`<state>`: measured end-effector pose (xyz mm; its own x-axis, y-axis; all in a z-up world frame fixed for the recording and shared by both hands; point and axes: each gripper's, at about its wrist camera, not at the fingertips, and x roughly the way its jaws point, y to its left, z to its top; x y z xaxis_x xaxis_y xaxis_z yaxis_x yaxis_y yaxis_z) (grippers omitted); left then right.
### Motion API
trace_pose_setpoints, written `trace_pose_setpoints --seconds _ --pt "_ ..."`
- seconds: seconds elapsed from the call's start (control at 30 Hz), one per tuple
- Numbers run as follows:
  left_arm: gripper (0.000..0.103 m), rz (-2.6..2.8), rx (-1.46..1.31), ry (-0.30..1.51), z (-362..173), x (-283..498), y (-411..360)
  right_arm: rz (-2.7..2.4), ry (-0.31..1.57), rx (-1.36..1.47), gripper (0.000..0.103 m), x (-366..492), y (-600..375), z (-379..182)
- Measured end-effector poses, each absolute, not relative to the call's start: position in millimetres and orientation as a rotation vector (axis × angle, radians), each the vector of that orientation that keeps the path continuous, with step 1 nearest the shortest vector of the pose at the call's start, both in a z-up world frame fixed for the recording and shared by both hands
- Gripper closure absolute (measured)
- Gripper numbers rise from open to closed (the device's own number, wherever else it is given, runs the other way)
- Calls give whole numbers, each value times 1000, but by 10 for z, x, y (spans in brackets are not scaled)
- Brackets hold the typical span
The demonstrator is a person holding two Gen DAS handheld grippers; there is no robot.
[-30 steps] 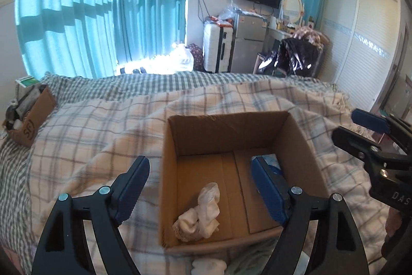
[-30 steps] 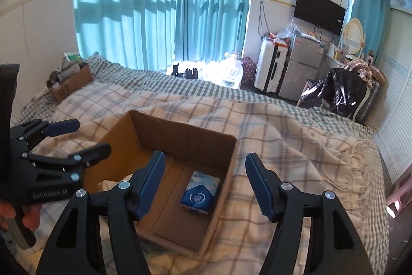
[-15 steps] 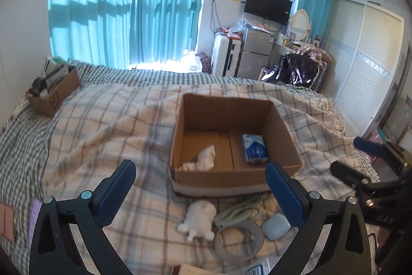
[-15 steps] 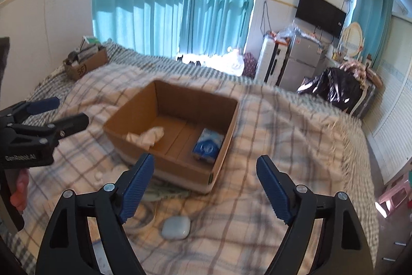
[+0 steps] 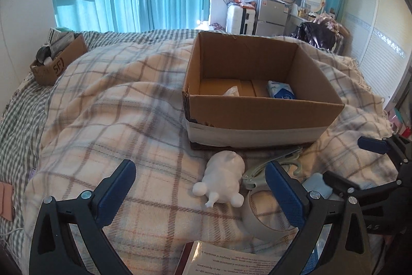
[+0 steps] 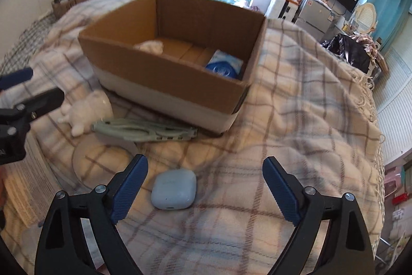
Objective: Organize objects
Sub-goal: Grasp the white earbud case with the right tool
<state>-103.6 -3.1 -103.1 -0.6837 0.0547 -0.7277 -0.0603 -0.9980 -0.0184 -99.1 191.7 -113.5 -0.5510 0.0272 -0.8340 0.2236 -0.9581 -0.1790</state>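
Note:
An open cardboard box [image 5: 260, 112] [image 6: 180, 84] stands on the plaid blanket and holds a white cloth [image 5: 231, 91] [image 6: 152, 45] and a blue tissue pack [image 5: 282, 92] [image 6: 224, 66]. In front of it lie a white toy figure [image 5: 224, 178] [image 6: 85, 112], a grey-green folding hanger [image 6: 144, 132], a clear tape roll [image 5: 267, 215] [image 6: 100, 166] and a pale blue earbud case [image 6: 173, 188]. My left gripper [image 5: 200, 192] is open just above the toy. My right gripper [image 6: 206, 188] is open over the earbud case.
A small cardboard box [image 5: 58, 59] with odds and ends sits at the bed's far left. A printed paper sheet [image 5: 231, 262] lies at the near edge. Curtains, a fridge and a wardrobe stand beyond the bed.
Both grippers have pulled back from the box and dropped low toward the items in front of it. Both stay open.

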Motion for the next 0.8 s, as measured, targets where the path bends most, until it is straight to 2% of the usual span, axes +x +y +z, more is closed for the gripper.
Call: trace_pose_setpoints --seconds 0.1,0.17,0.2,0.5,0.57,0.63,0.8 --pt "0 2825 -1213 41 -1039 -1017 11 -2591 477 1476 18 -998 1829 -1286" --pt "0 2825 -1217 41 -1044 -1008 17 -2539 483 1505 33 -1005 1779 -1365" --pt "0 2822 -1222 32 -1049 -1010 10 -2516 469 1515 35 -1009 1775 -1395" --pt "0 2783 -1255 49 -1119 -982 59 -2414 321 1613 39 -1073 1909 -1562" --pt "0 2778 -1258 66 -1133 -975 76 -2418 296 1625 47 -1082 1968 -1566" --pt "0 2777 -1260 72 -1142 -969 81 -2428 282 1631 50 -1083 2013 -1562" --pt "0 2765 -1283 41 -1158 -984 48 -2407 375 1625 51 -1036 1919 -1584"
